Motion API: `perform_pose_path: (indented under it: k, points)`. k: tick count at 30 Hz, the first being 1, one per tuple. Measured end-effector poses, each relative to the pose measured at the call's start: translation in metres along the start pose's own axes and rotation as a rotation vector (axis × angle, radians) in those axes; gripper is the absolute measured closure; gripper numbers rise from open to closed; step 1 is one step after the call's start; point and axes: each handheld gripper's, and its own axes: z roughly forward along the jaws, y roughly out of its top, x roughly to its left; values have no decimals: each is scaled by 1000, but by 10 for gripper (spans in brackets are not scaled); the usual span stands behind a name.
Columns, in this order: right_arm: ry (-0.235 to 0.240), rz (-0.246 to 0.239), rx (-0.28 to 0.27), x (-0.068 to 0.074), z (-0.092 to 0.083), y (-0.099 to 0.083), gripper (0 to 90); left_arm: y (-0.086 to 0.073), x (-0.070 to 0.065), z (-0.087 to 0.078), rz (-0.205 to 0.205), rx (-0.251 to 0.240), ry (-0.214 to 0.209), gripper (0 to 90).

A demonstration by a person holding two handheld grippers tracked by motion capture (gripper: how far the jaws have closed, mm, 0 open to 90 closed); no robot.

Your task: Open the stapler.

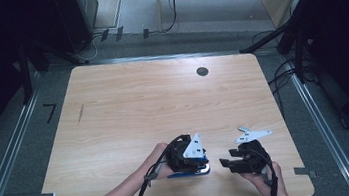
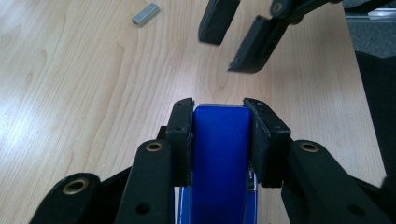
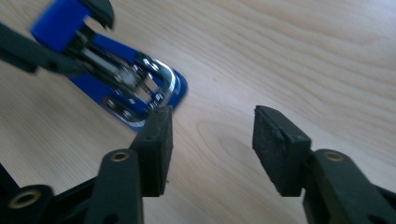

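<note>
Left gripper (image 2: 218, 133) nearest lens in own view, jaws clamped on both sides of blue stapler (image 2: 219, 158). Stapler on wooden table (image 1: 128, 108), near front edge, at 6 o'clock of tabletop in high view. Strip of staples (image 2: 145, 14) lies loose on wood at 11 o'clock from stapler, well apart. Right gripper (image 3: 212, 149) at 3 o'clock of stapler in high view, jaws apart, nothing between, bare wood beneath. Stapler's open metal end (image 3: 154, 86) at 10 o'clock from right jaws.
</note>
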Motion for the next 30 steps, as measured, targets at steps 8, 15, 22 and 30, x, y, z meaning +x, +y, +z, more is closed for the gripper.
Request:
perform_pose_path:
  k: [8, 15, 22, 30]
  points:
    - [2, -44, -38, 17, 14, 14, 660, 0, 1, -3, 0, 1, 1, 656]
    - [31, -50, -46, 22, 18, 17, 705, 0, 1, -3, -3, -5, 2, 656]
    - [65, -32, -47, 24, 22, 18, 713, -1, 0, -5, 1, -8, 2, 656]
    - [70, -47, -41, 24, 28, 19, 710, 0, 0, -6, 2, -11, 5, 657]
